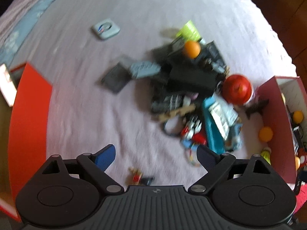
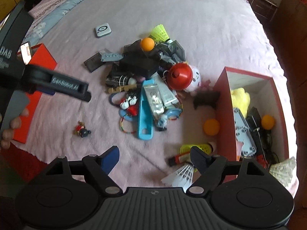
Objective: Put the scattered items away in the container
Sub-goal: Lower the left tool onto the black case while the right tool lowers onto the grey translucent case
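Red-walled, the container (image 2: 222, 103) sits at the right of the frame on the pink bed (image 2: 191, 19), already holding a few things. Both tools, left (image 1: 156, 156) and right (image 2: 154, 158), stand apart and empty. The pile (image 2: 145, 72) lies mid-frame. Best start with the loose white shuttlecock (image 2: 180, 175) just beside the right tool: pinch its cork, not its feathers.

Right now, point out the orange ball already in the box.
The orange ball by the box's far wall; the other two sit outside, one atop the pile, one on the bed.
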Tool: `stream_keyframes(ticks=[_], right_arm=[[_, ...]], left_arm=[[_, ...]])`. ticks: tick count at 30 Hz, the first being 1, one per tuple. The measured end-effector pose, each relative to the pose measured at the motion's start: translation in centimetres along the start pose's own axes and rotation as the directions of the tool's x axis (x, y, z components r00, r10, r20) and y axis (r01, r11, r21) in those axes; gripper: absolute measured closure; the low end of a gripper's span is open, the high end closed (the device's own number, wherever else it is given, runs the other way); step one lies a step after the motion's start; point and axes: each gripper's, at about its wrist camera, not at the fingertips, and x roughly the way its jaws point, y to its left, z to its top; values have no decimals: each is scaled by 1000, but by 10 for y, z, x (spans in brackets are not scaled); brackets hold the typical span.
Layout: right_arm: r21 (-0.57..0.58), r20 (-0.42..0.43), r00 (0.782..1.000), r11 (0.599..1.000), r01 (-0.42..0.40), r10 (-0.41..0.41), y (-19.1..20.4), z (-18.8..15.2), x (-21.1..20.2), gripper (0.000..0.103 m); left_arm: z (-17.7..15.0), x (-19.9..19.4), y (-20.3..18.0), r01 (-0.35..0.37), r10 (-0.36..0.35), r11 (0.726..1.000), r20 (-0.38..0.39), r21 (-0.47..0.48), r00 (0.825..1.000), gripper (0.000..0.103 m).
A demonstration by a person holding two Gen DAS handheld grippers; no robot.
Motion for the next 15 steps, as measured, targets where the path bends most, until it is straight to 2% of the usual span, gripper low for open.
stream_keyframes(ticks=[9,15], right_arm=[[103,-54,998,995,-9,15,-39,11,37,20],[151,-50,999,988,-3,11,-61,27,59,20]], left_arm=[[65,38,-48,20,-22,994,21,105,1000,10],[96,73,-73,9,-15,975,26,223,1000,9]])
